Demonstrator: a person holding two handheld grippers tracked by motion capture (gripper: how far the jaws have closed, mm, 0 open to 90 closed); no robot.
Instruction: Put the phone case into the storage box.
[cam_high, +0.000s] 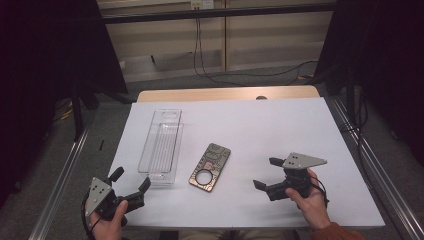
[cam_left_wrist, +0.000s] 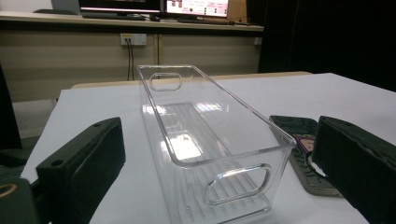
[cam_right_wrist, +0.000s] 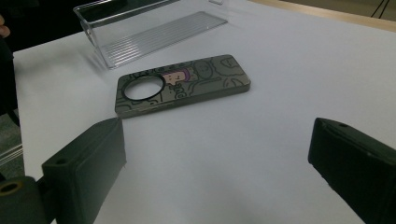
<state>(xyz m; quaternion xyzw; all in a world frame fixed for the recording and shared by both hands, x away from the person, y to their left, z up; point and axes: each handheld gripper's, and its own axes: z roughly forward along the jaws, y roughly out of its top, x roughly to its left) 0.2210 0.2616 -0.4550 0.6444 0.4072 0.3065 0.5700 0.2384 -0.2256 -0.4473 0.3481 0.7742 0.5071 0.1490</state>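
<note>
Clear bin (cam_high: 161, 146): landmark — empty, lying lengthwise on table (cam_high: 280, 125)
phone case (cam_high: 210, 166): flat, just right of bin
left gripper (cam_high: 131, 187): spread wide, empty — at bin's near end
right gripper (cam_high: 264, 173): spread wide, empty, right of case

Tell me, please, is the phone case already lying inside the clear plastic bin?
No, the phone case lies flat on the white table just beside the clear plastic bin, which holds nothing.

Your bench (cam_high: 280, 130) is white with a pale wood edge at the far side. The bin (cam_high: 162, 145) is clear plastic, its floor ribbed. The phone case (cam_high: 210, 166) is dark olive-grey with black doodle lines (plus a pink-and-purple patch). Both claws are black.
</note>
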